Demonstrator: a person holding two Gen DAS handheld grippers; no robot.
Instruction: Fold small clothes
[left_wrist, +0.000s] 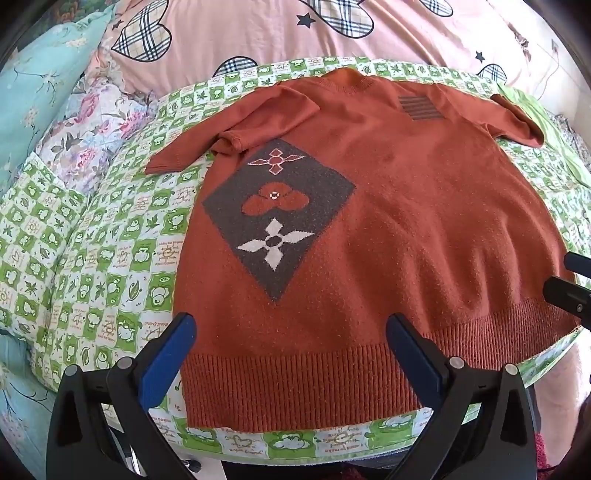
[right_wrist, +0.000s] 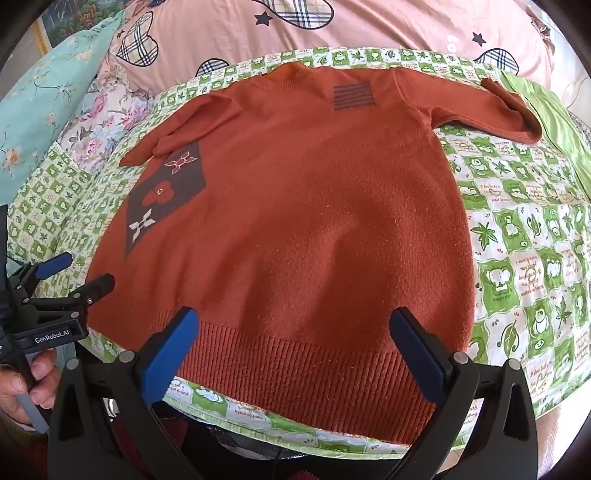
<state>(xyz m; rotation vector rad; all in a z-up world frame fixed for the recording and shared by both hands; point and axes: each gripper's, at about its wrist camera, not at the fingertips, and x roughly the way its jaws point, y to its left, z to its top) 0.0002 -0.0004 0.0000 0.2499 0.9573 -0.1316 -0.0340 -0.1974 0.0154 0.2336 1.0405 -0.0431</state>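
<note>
Blue-padded left gripper (left_wrist: 291, 332) and right gripper (right_wrist: 295, 326): I see both gaping, empty, above ribbed hem | rust knit sweater (left_wrist: 369, 206): flat, fuzzy, grey diamond patch | green checked quilt (left_wrist: 110, 266) beneath | pink pillow (left_wrist: 258, 33) beyond collar

Fuzzy knit sweater (left_wrist: 369, 221) lies on smooth printed cotton quilt (left_wrist: 110, 266).

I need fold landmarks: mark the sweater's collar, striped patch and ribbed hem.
collar (right_wrist: 291, 78), right wrist view, ribbed neckband.
striped patch (right_wrist: 352, 96), right wrist view, patch centre.
ribbed hem (left_wrist: 295, 387), left wrist view, mid band.
</note>
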